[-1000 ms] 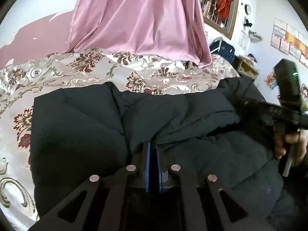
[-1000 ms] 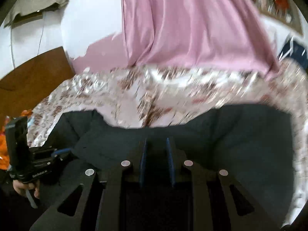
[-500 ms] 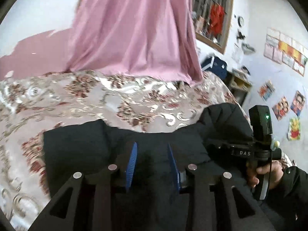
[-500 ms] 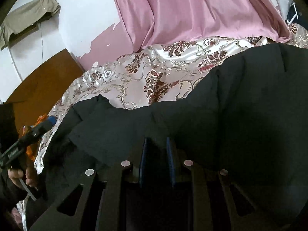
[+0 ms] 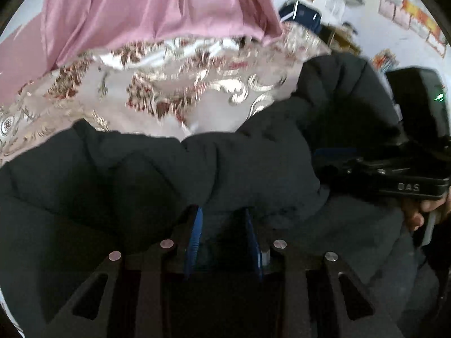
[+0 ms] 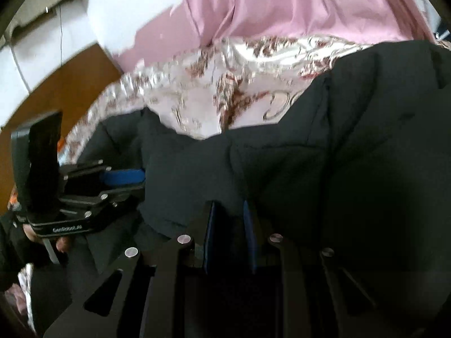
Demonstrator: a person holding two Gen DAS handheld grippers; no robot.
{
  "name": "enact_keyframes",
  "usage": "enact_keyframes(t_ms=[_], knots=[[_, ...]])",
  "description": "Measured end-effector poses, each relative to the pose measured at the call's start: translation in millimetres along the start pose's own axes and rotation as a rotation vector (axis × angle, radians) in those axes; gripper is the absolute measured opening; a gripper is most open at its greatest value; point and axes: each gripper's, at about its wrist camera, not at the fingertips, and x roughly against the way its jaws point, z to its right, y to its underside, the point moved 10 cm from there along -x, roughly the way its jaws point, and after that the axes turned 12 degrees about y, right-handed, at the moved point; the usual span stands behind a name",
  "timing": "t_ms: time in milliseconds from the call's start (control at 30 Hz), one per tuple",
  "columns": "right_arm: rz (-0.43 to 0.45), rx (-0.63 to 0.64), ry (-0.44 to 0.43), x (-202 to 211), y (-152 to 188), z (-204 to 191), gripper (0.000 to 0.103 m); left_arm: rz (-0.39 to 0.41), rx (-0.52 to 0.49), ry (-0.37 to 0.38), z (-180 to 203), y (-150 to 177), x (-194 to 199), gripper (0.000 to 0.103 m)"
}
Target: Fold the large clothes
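A large black padded jacket (image 5: 157, 174) lies on a bed with a floral satin cover (image 5: 180, 90); it also fills the right wrist view (image 6: 324, 163). My left gripper (image 5: 222, 219) has its blue pads apart, with a bulky fold of the jacket between them. My right gripper (image 6: 229, 214) also has its blue pads apart around jacket fabric. Each gripper shows in the other's view: the right one (image 5: 335, 155) at the jacket's right side, the left one (image 6: 135, 177) at its left side, both touching the jacket.
A pink curtain (image 5: 157, 8) hangs behind the bed. A wooden headboard (image 6: 62, 84) stands at the left in the right wrist view. A dark blue bag (image 5: 301, 17) and shelves sit by the far wall with posters.
The left gripper went from shut to open and now holds a thick fold between its pads. Both grippers have come closer together, and the jacket is bunched up off the bed.
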Motion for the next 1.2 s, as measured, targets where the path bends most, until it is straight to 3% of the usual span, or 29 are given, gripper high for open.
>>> enact_keyframes(t_ms=[200, 367, 533, 667, 767, 867, 967, 1033, 1067, 1200], knots=[[-0.082, 0.066, 0.083, -26.7, -0.3, -5.3, 0.018, -0.043, 0.028, -0.052, -11.7, 0.9, -20.8, 0.027], [-0.062, 0.112, 0.17, -31.9, -0.5, -9.8, 0.017, -0.006, -0.015, -0.111, -9.6, 5.0, -25.1, 0.027], [0.051, 0.093, 0.155, -13.2, -0.6, -9.4, 0.018, 0.1, -0.021, -0.097, -4.3, 7.3, -7.4, 0.027], [0.151, 0.034, 0.054, 12.3, -2.8, -7.1, 0.026, 0.276, 0.048, -0.069, -2.8, 8.6, 22.9, 0.029], [0.234, 0.047, 0.118, 31.9, -8.9, -7.6, 0.026, 0.403, 0.154, -0.034, -12.4, 15.8, 43.8, 0.031], [0.341, 0.132, 0.149, 54.4, -24.4, -30.2, 0.026, 0.405, 0.2, -0.008, -18.8, 16.1, 41.2, 0.03], [0.265, 0.198, 0.135, 38.9, -29.9, -49.5, 0.026, 0.389, 0.193, -0.03, -18.4, 17.1, 37.8, 0.03], [0.174, 0.242, 0.19, 15.9, -24.5, -51.3, 0.026, 0.39, 0.197, -0.027, -18.8, 17.4, 37.8, 0.03], [0.104, 0.236, 0.194, 1.6, -17.3, -47.3, 0.026, 0.388, 0.202, -0.021, -18.6, 18.2, 36.5, 0.03], [0.051, 0.145, 0.12, -4.9, -6.5, -33.1, 0.027, 0.379, 0.21, -0.017, -19.0, 18.3, 34.5, 0.03]])
